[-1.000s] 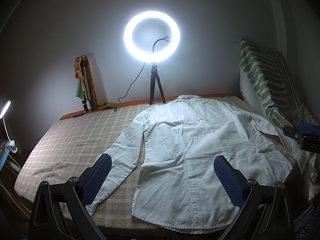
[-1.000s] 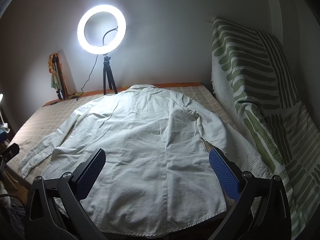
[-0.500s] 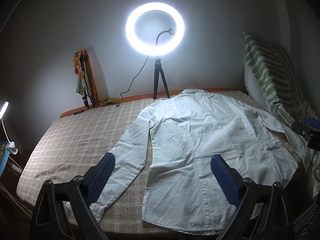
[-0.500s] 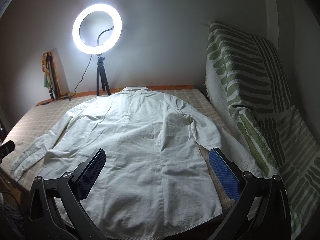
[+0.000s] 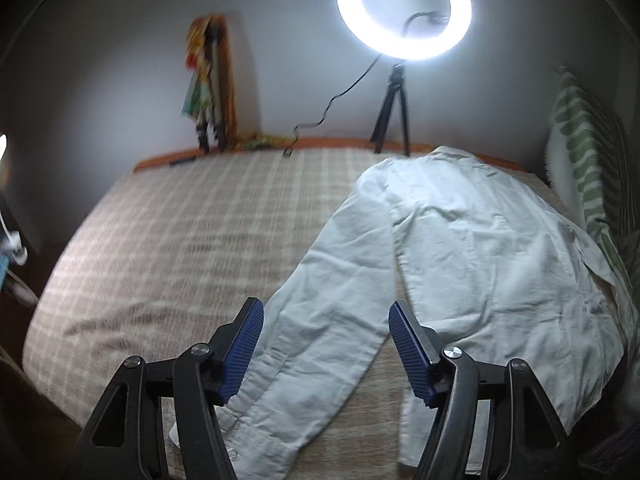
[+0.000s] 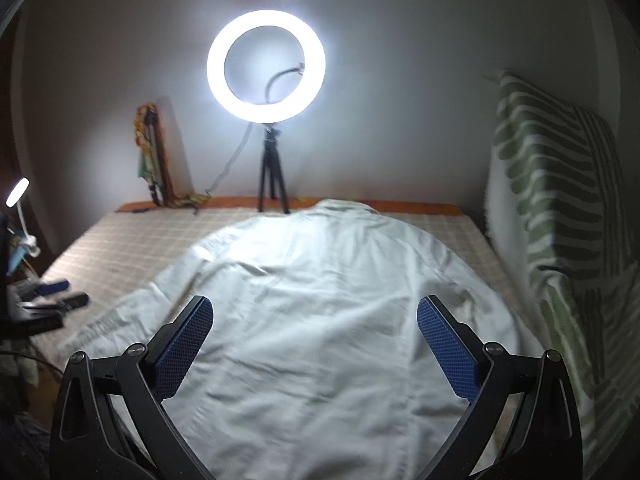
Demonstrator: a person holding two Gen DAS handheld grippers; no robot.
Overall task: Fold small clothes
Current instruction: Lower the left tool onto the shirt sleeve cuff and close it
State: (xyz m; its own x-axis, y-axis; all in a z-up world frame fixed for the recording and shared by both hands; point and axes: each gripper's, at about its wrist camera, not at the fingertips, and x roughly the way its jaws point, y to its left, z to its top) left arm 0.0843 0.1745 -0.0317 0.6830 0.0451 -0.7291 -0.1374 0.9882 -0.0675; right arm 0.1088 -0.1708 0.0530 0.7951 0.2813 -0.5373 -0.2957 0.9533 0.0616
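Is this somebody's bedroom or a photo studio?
Most likely a bedroom set up for filming: a white shirt lies spread on a bed with a checked cover, and a lit ring light stands on a small tripod behind it.

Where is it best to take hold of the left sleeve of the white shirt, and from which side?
Probably at the cuff, coming from the near bed edge: the sleeve lies flat, pointing that way, and the closing left gripper already straddles it.
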